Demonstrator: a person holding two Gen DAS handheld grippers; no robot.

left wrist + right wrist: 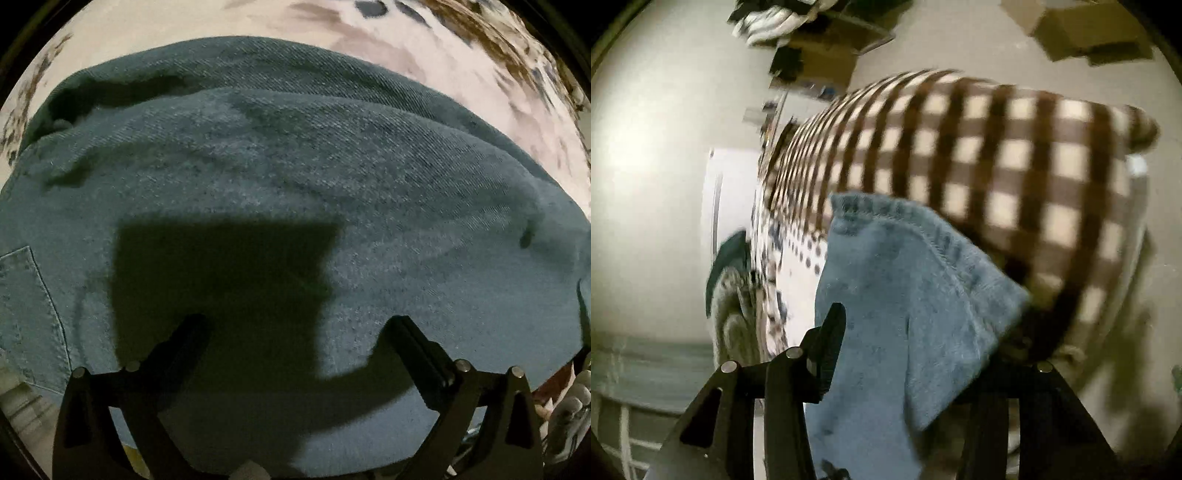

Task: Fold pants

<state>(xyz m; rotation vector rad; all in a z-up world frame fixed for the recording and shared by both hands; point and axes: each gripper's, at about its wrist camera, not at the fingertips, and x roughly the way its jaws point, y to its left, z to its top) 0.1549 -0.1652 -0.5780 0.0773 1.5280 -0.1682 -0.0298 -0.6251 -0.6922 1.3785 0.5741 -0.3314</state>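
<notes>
Blue denim pants [295,166] lie spread on a patterned bedsheet [424,40] and fill the left wrist view; a back pocket [26,306] shows at the left edge. My left gripper [297,330] points down just over the denim, jaws wide open with nothing between them, and casts a dark shadow on the cloth. In the right wrist view a stitched leg hem of the pants [908,280] drapes between the fingers of my right gripper [923,336]. The left finger [833,332] stands beside the cloth's edge. The right finger is hidden under the fold, and the denim looks loose, not pinched.
A brown and cream checked blanket [997,166] lies beyond the hem. The dotted sheet [798,273] runs along its left. Cardboard boxes [1082,33] and dark clutter [820,48] sit on the floor far off. A pale wall [657,166] fills the left.
</notes>
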